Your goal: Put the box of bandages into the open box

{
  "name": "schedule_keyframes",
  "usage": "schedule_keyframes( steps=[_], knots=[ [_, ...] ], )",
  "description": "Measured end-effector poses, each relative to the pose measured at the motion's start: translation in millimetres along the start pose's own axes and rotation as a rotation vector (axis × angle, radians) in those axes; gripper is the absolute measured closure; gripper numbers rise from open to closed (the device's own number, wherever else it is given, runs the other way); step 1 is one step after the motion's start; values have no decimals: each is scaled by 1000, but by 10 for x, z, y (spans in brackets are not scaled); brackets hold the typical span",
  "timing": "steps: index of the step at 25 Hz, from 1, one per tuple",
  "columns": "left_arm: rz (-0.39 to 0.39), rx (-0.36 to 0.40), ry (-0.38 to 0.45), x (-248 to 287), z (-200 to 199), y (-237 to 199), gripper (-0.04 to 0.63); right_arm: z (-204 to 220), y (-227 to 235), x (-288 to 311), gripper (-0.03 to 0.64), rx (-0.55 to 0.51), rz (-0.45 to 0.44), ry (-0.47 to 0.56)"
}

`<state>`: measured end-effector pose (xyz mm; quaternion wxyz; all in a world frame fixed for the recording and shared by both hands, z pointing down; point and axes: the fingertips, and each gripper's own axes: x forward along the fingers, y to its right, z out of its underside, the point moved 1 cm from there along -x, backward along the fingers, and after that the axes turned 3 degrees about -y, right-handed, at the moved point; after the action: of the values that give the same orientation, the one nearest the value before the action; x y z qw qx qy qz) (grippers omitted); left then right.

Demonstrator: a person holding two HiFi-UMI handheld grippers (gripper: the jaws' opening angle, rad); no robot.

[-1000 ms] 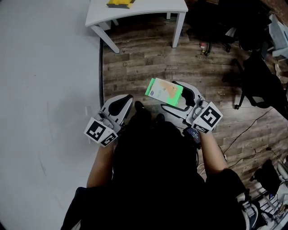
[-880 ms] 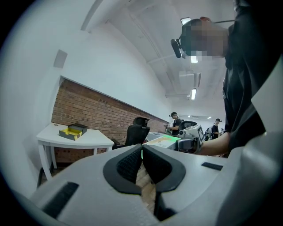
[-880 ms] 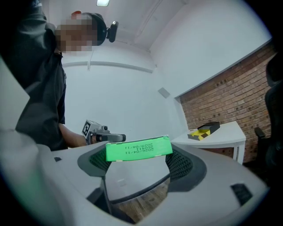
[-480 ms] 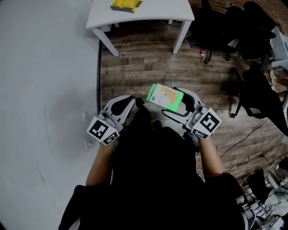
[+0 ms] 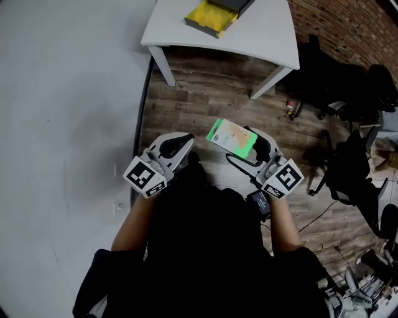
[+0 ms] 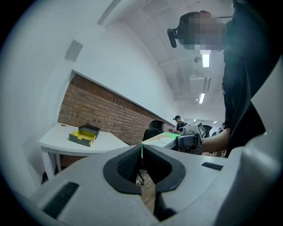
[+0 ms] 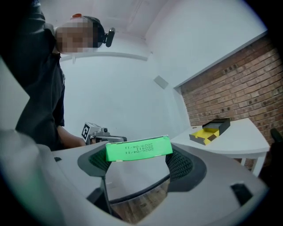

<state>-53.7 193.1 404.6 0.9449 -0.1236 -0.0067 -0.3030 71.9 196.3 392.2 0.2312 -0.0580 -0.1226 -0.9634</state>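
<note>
The bandage box, green and white with an orange picture, is clamped in my right gripper, which is shut on it at waist height over the wooden floor. In the right gripper view its green end fills the gap of the right gripper. The open box, yellow inside with a dark lid, lies on the white table ahead; it also shows as the open box and the open box. My left gripper is shut and holds nothing; the left gripper has its pads together.
A white wall runs along the left. Dark office chairs and cables stand on the wooden floor to the right. A brick wall is behind the table. Other people stand far off.
The table and open box have come lower and nearer in the head view. Both grippers keep their pose, the right one still holding the bandage box.
</note>
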Motion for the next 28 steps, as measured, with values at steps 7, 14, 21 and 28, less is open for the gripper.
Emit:
schedule_keyframes(
  steps=[7, 14, 21, 28],
  knots=[
    [13, -10, 38, 172, -315, -852, 575, -345, 561, 558, 244, -15, 46, -11],
    [27, -34, 48, 471, -297, -1045, 575, -302, 1020, 434, 244, 16, 102, -31],
    [-71, -67, 34, 648, -199, -1442, 575, -368, 1518, 692, 244, 31, 10, -31],
    [-212, -82, 25, 1146, -345, -1939, 575, -528, 2294, 1080, 244, 36, -130, -31]
  ],
)
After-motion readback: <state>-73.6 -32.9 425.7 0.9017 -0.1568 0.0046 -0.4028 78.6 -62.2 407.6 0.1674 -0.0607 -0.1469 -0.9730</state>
